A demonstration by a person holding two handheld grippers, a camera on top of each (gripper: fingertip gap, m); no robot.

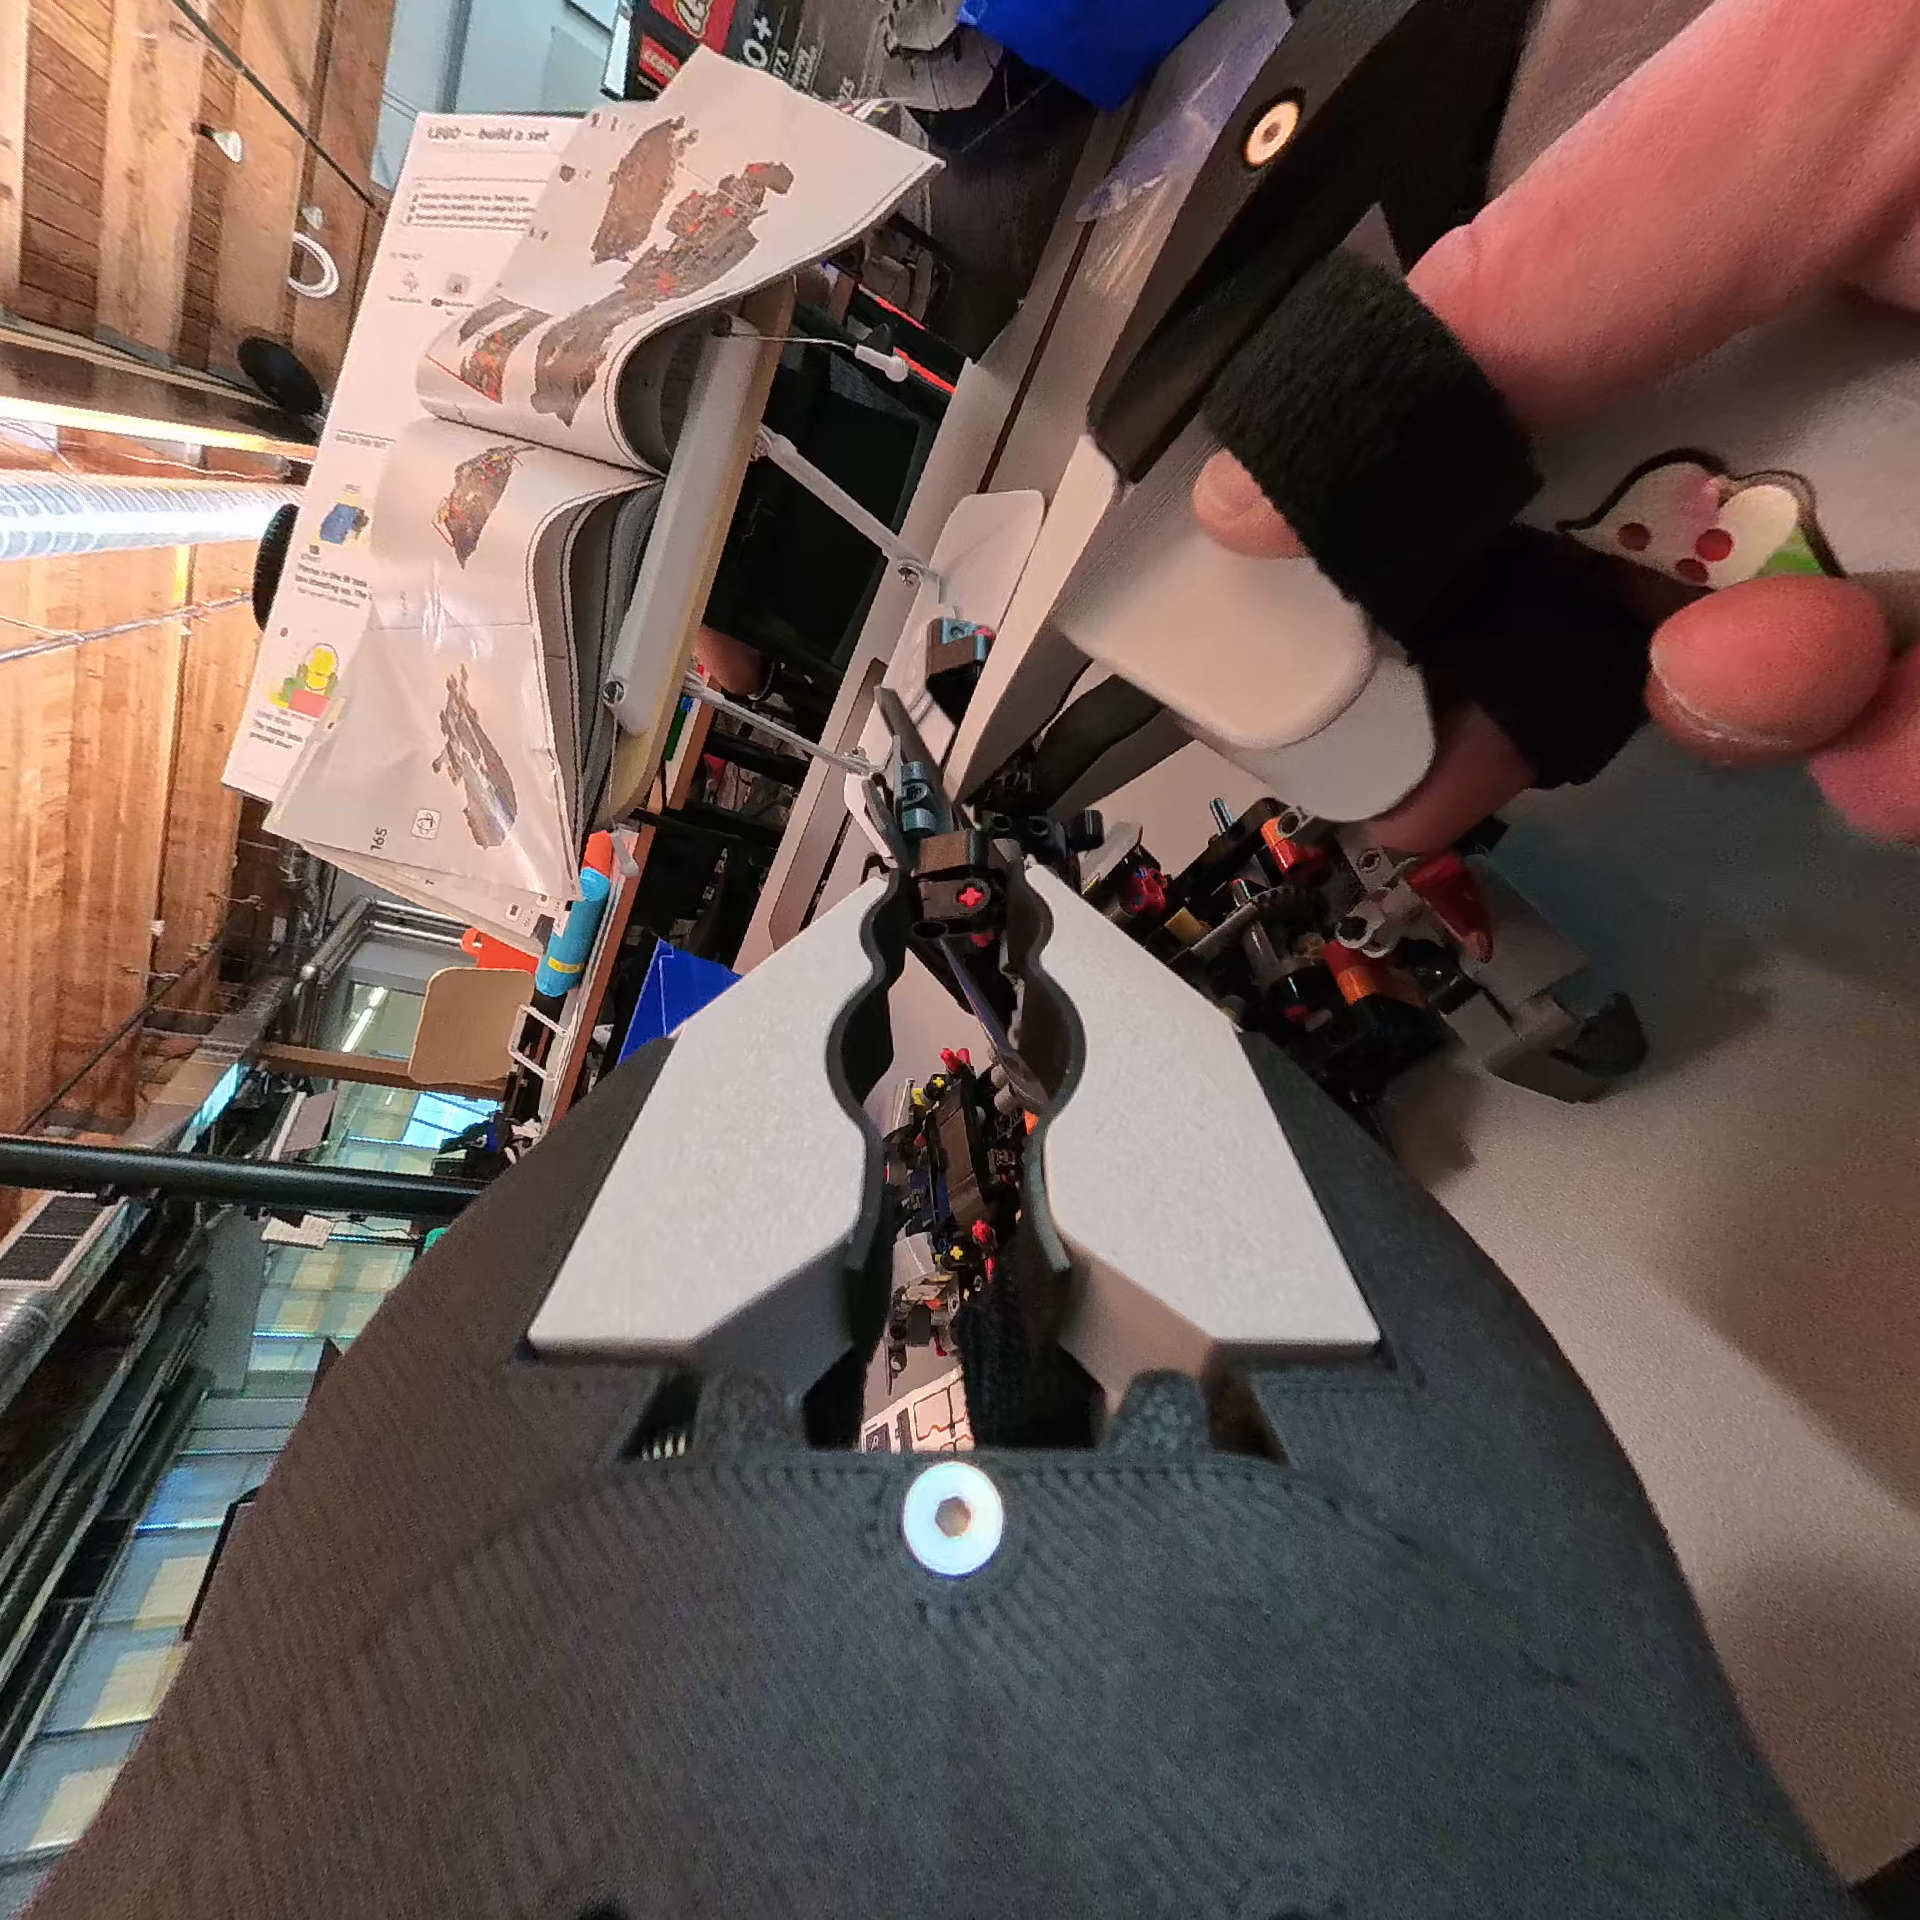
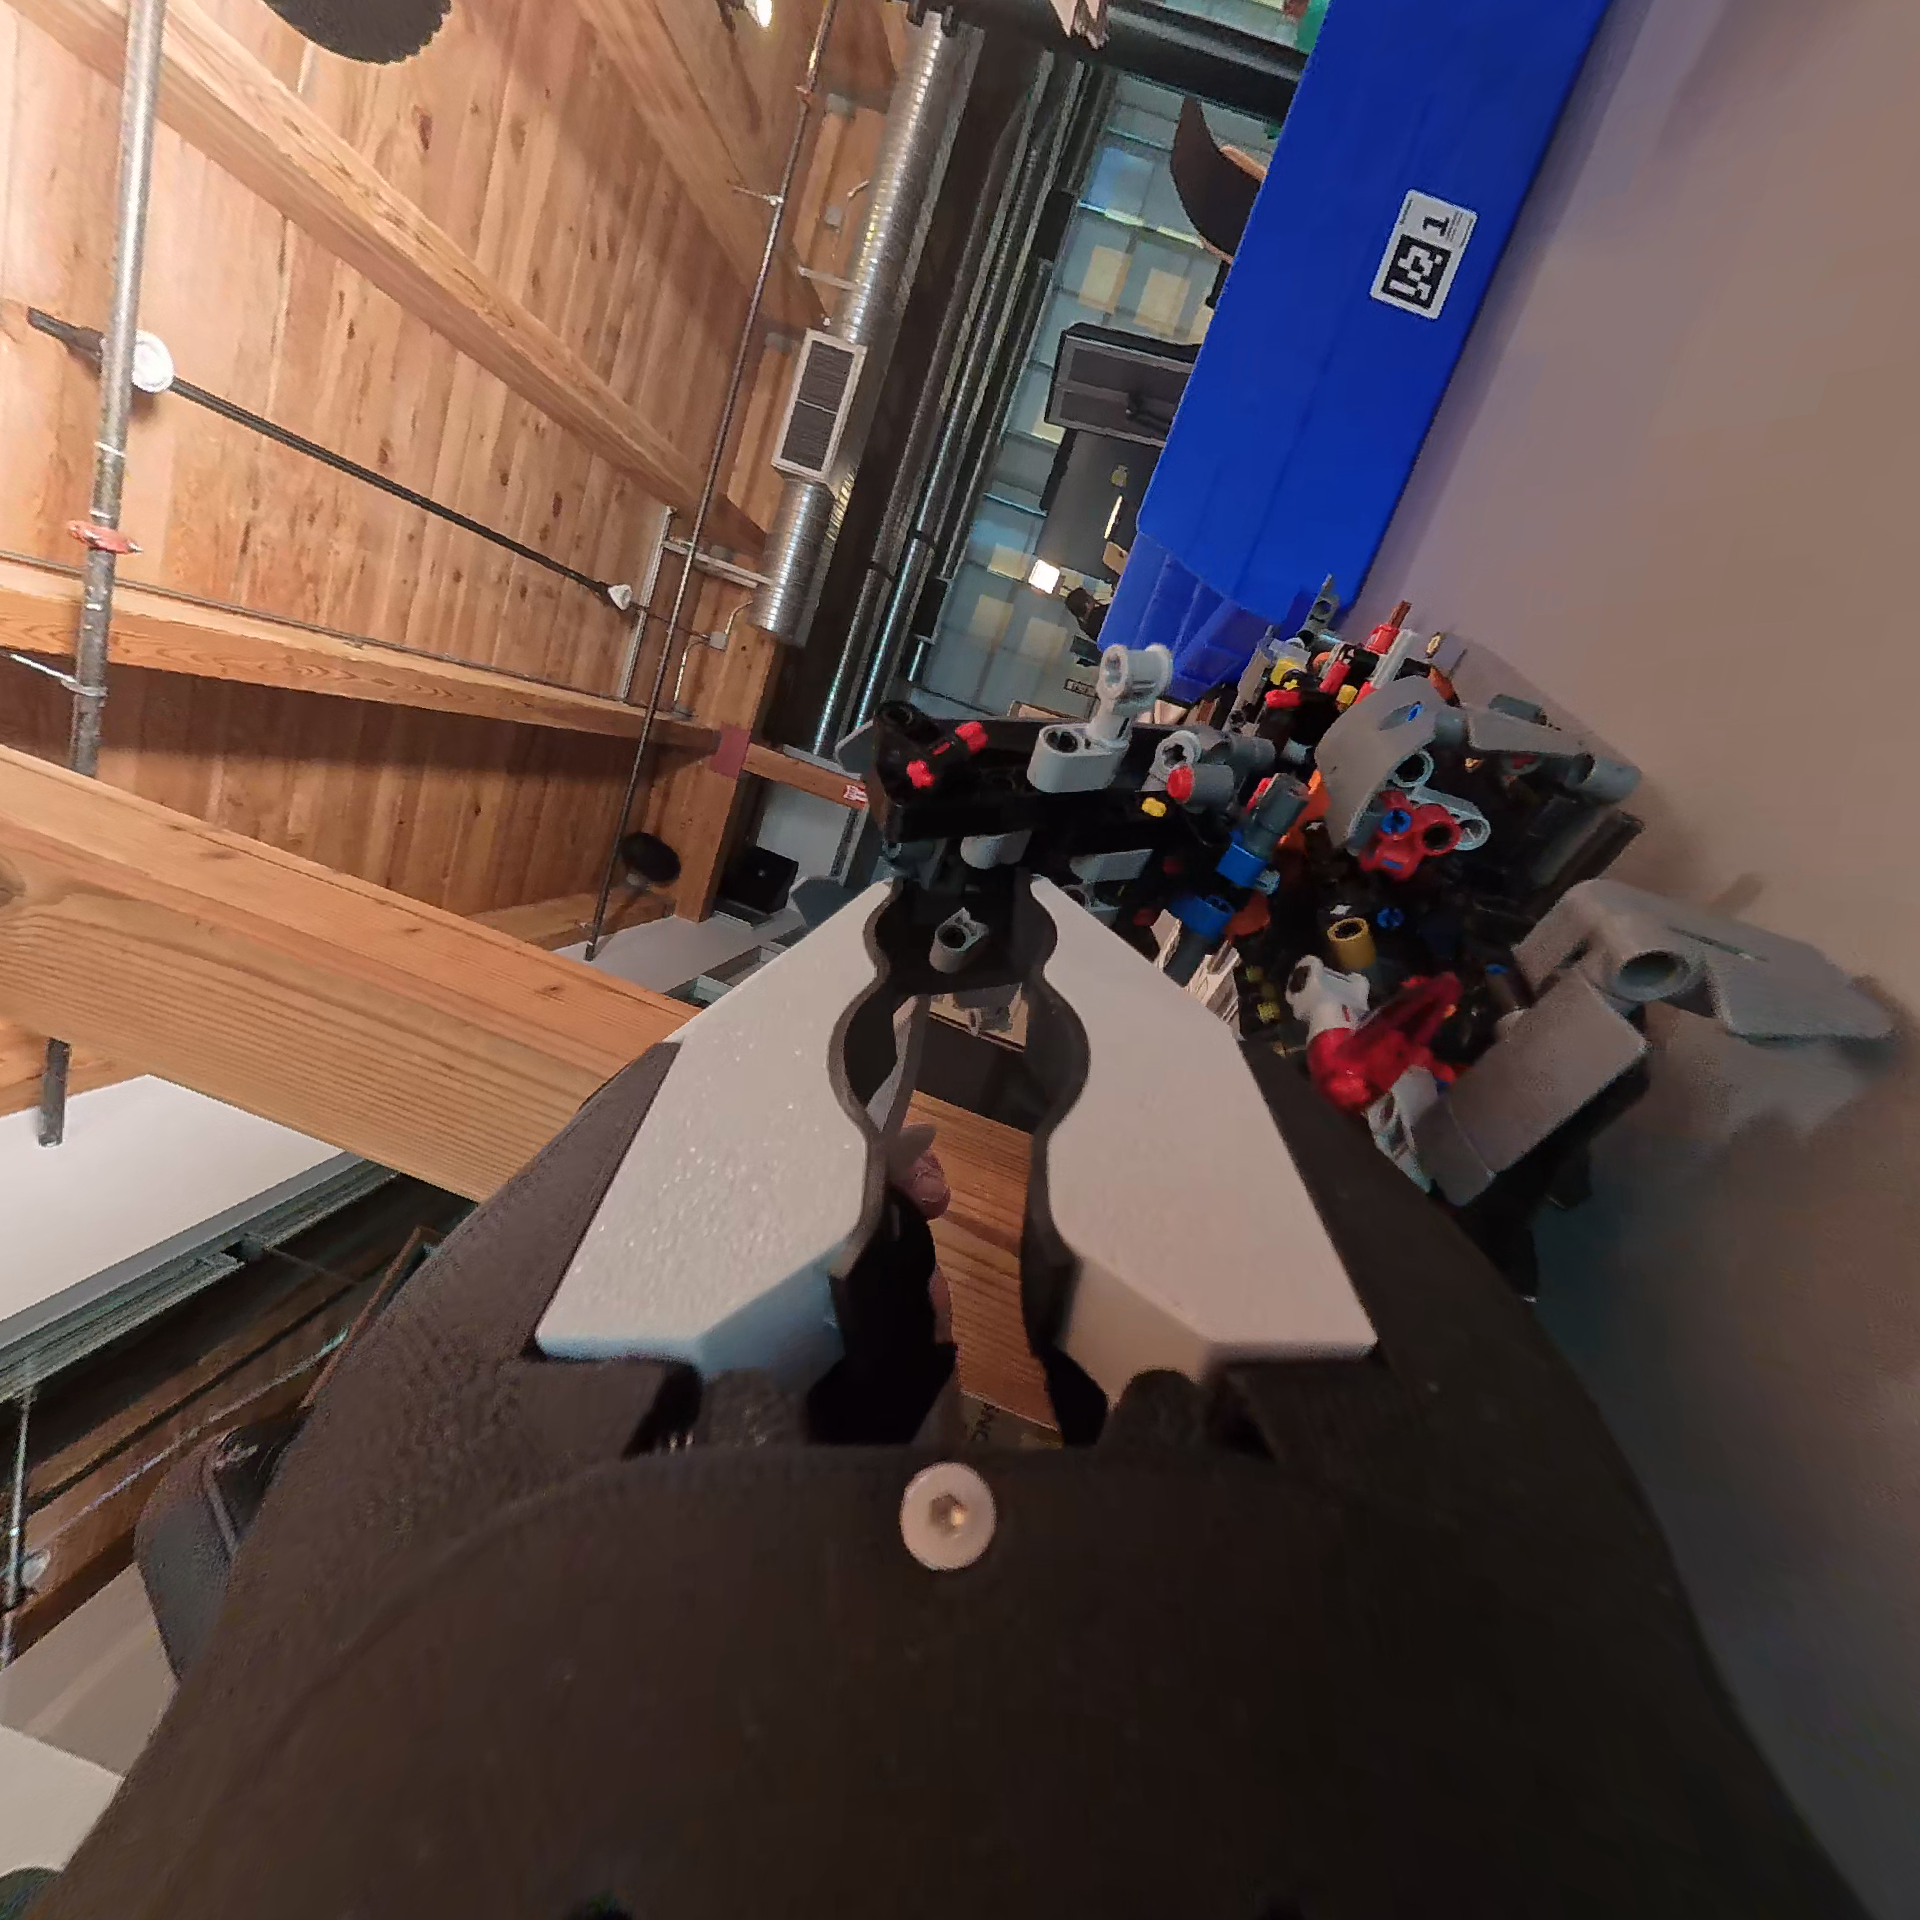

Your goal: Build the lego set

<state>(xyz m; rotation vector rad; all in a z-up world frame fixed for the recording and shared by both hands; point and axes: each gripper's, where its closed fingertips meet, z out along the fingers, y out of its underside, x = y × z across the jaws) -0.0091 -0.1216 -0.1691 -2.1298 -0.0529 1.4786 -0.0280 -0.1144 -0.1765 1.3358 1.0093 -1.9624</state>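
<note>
Grey table (image 2: 1766, 520) — blue bin (image 2: 1351, 343) bears a black-and-white marker sticker (image 2: 1423, 255).

The left tool (image 1: 951, 904) has matt grey plastic fingers (image 1: 727, 1122) on a rough, ridged black printed body; the right tool (image 2: 951, 925) looks the same. The lego model (image 2: 1351, 862) is glossy plastic, the booklet (image 1: 540, 457) smooth paper, the table (image 2: 1766, 623) matt grey, the beams (image 2: 312, 987) grainy wood
</note>
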